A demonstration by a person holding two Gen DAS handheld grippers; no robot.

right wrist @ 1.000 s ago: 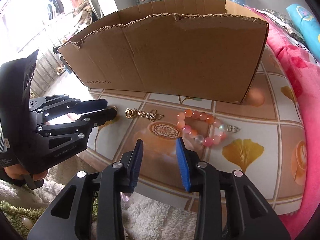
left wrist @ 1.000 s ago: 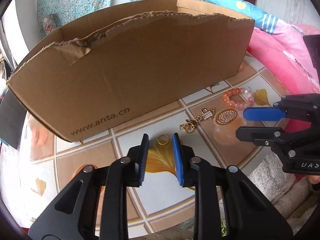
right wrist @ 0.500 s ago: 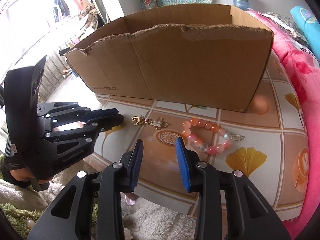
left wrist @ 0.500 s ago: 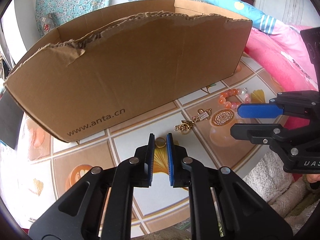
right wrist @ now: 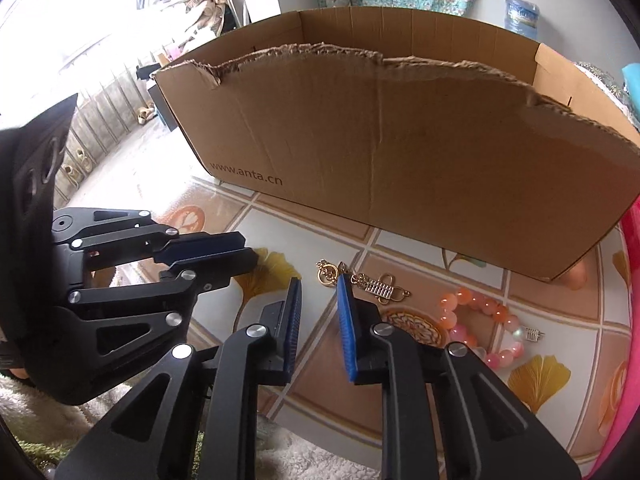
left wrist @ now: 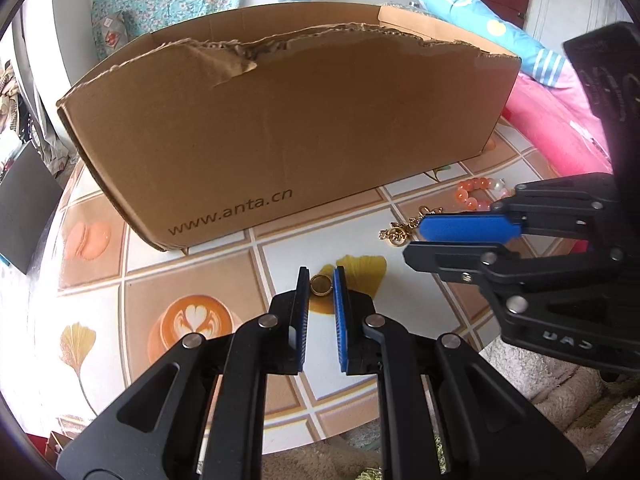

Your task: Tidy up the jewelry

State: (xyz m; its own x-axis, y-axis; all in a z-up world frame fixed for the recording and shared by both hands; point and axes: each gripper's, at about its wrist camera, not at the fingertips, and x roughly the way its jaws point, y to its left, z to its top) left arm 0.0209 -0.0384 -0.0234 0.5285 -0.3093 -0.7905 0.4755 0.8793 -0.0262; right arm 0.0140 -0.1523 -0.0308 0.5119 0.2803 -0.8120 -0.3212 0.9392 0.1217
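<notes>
Since the frame a second back, we note the left gripper [left wrist: 321,276] has narrowed from a wide stance and now has its blue pads [left wrist: 338,292] pressed against either side of a small gold ring [left wrist: 321,283] at the fingertips; we judge it clamped on the ring, which sits over a yellow leaf print on the tiled tablecloth [left wrist: 100,312]. Over the same interval the right gripper [right wrist: 318,284] has shifted sideways toward the left one, and its jaws are closing, with bare cloth between them. Just past its right fingertip lies a gold chain charm [right wrist: 362,280], apparently not gripped; whether the pad touches it we cannot tell. A bracelet of orange and pink beads [right wrist: 484,320] rests on the cloth to the right of the charm, near but apart from it. Behind all three items stands an open cardboard box [right wrist: 400,152] with a torn upper edge, printed with a web address. Pink bedding [left wrist: 552,120] borders the cloth on the right.
</notes>
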